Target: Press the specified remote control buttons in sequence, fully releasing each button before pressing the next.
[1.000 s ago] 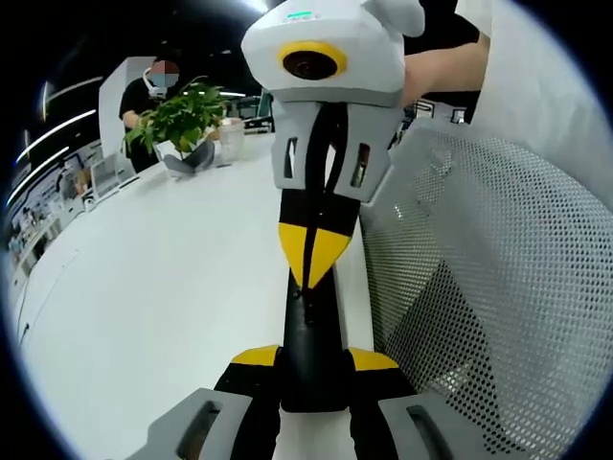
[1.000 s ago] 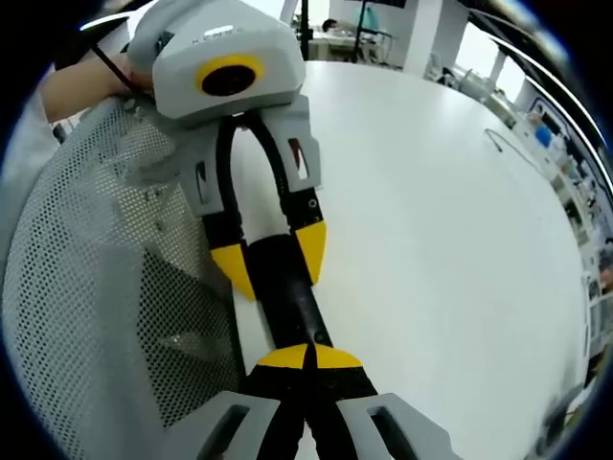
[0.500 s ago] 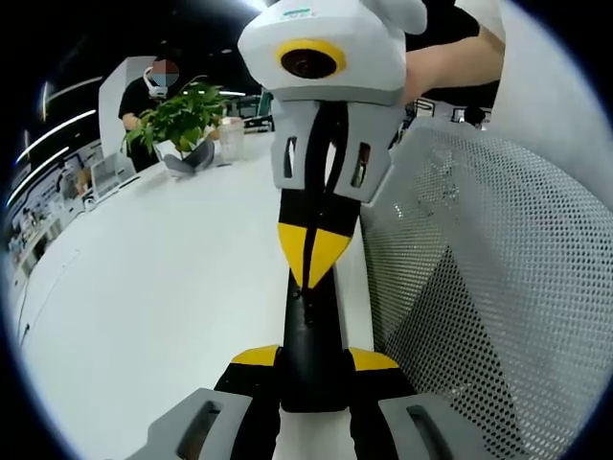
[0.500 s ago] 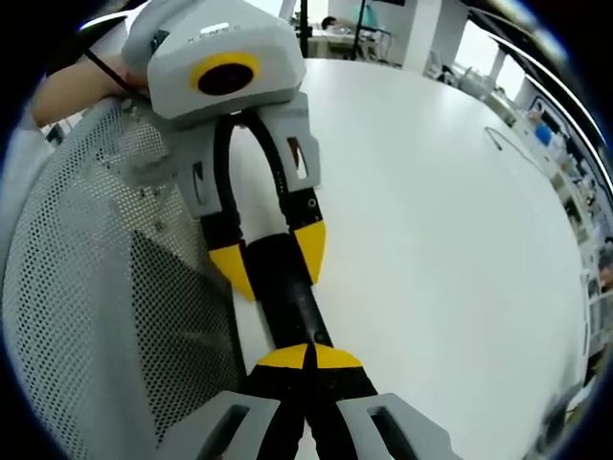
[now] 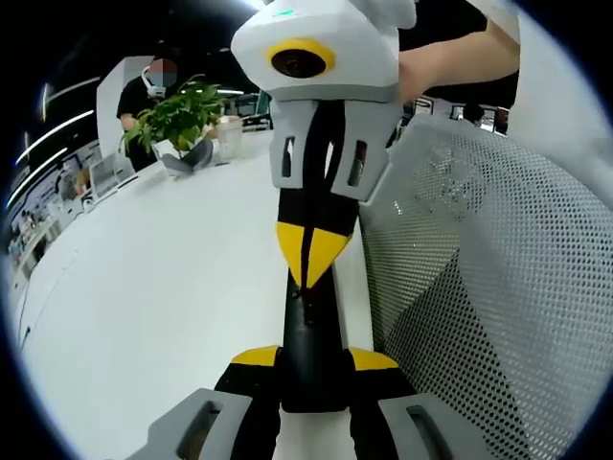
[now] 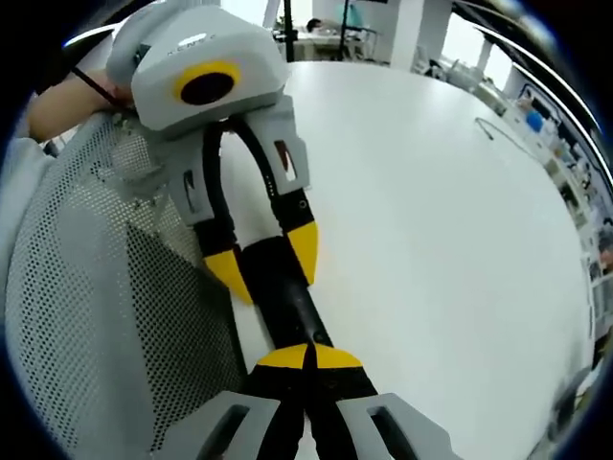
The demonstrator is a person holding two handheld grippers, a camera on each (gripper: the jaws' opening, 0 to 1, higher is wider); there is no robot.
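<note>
A: Open office; white tabletop (image 5: 144, 316) seen, potted plant (image 5: 177, 120) at 10 o'clock, perforated mesh panel (image 5: 498, 287) close at 3 o'clock.

B: Remote control (image 5: 311, 345) is pinched end-on by the left gripper (image 5: 313, 356), jaws spread around it. Right gripper (image 6: 306, 356): tips pressed together, resting on the remote (image 6: 283, 297).

A: Progress?

B: Buttons can't be made out; how many presses are done cannot be told. A press is judged underway.

A: Room?

B: Mesh crowds one side; free table at 9 o'clock in the left gripper view.

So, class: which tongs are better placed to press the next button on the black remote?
Probably right. The right tongs are shut with tips on the remote; the left tongs clamp its end, steadying it.
</note>
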